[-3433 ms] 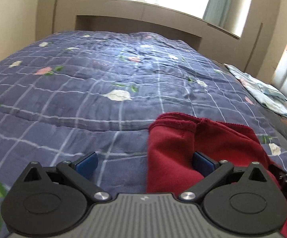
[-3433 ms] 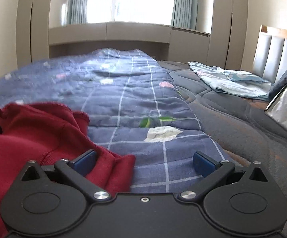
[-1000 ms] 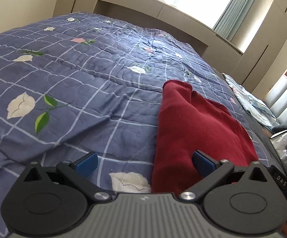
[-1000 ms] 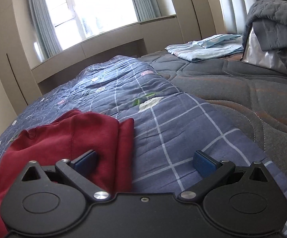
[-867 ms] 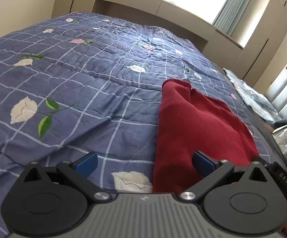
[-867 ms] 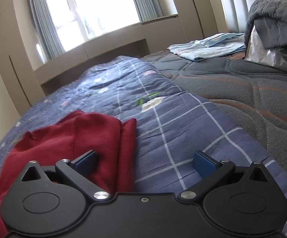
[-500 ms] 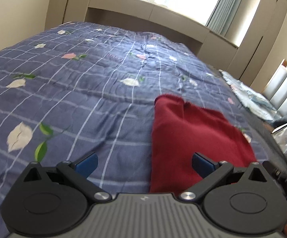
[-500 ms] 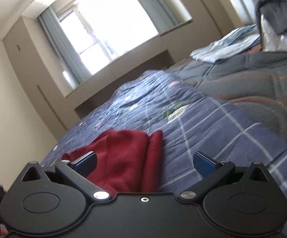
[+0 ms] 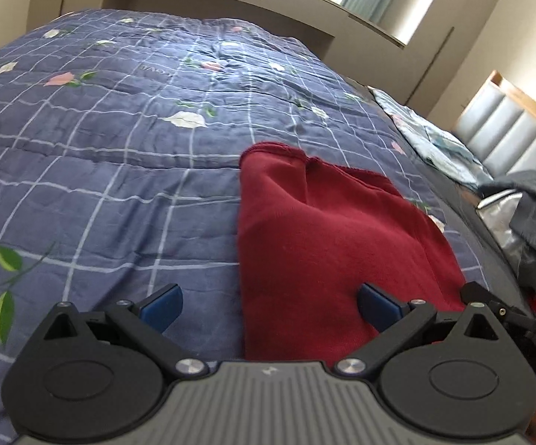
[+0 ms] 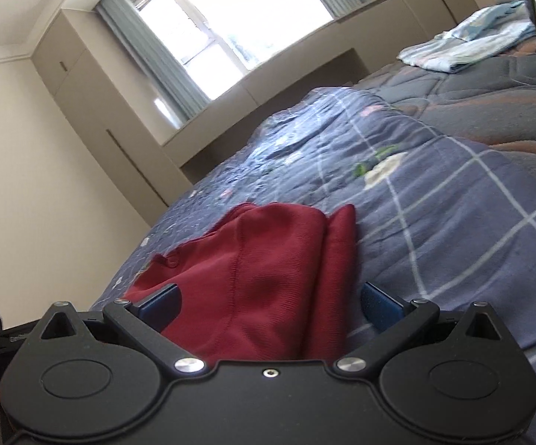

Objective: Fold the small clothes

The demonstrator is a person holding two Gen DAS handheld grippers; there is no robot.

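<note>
In the left wrist view, the left gripper (image 9: 269,306) is seen spread wide, nothing pinched, brought nearer the folded red garment (image 9: 327,233) on the blue quilt (image 9: 119,148) than before. In the right wrist view, the right gripper (image 10: 269,306) is likewise spread, now tilted further, with the garment (image 10: 264,278) between its fingers.

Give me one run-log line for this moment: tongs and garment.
left tongs: open, empty | right tongs: open, empty | red garment: folded, lying on blue quilt | contact: cannot tell

Left wrist: low over the quilt (image 9: 119,155), facing the window wall. Right wrist: lower, tilted, facing the window (image 10: 253,26). Shared: red garment (image 9: 327,244) (image 10: 268,278), close ahead.
</note>
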